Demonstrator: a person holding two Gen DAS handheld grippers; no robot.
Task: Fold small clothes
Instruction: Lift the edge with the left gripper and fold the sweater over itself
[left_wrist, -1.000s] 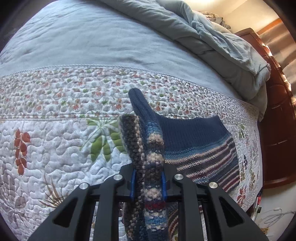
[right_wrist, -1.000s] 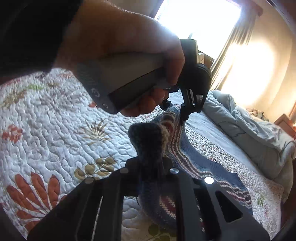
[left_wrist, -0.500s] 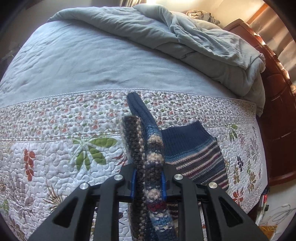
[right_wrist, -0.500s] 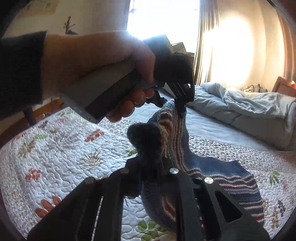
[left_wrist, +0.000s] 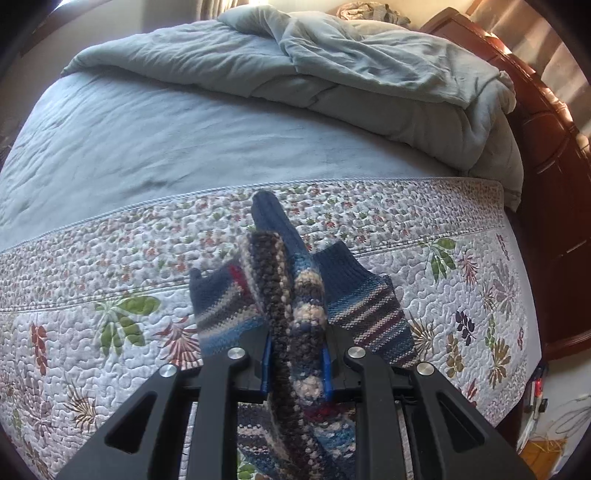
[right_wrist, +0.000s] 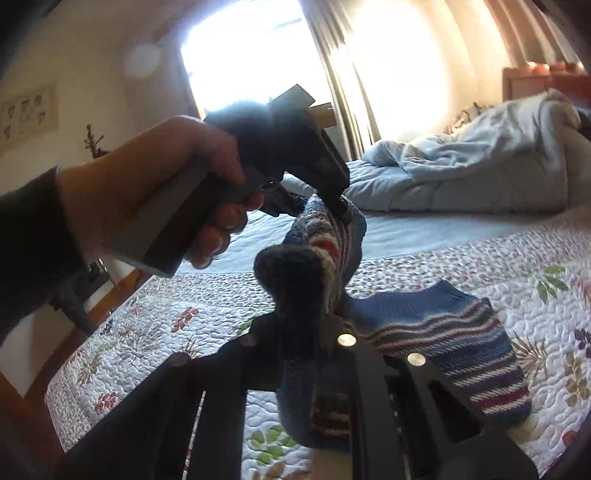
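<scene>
A small knitted sweater (left_wrist: 365, 314), navy with blue, cream and red stripes, hangs above the floral quilt (left_wrist: 110, 266). My left gripper (left_wrist: 297, 365) is shut on a bunched edge of it. My right gripper (right_wrist: 308, 328) is shut on another edge of the sweater (right_wrist: 443, 332). In the right wrist view the left gripper (right_wrist: 332, 201), held in a hand, pinches the knit just beyond my fingers. The two grippers are close together, and the lower part of the sweater trails onto the quilt.
A light blue sheet (left_wrist: 166, 140) covers the bed beyond the quilt, with a rumpled blue-grey comforter (left_wrist: 351, 70) at the far end. A dark wooden headboard (left_wrist: 546, 177) runs along the right. A bright window and curtains (right_wrist: 332, 55) stand behind the bed.
Both grippers have lifted with the sweater. The views have tilted up, so more of the comforter and window shows, and a second part of the sweater now hangs left of my left fingers.
</scene>
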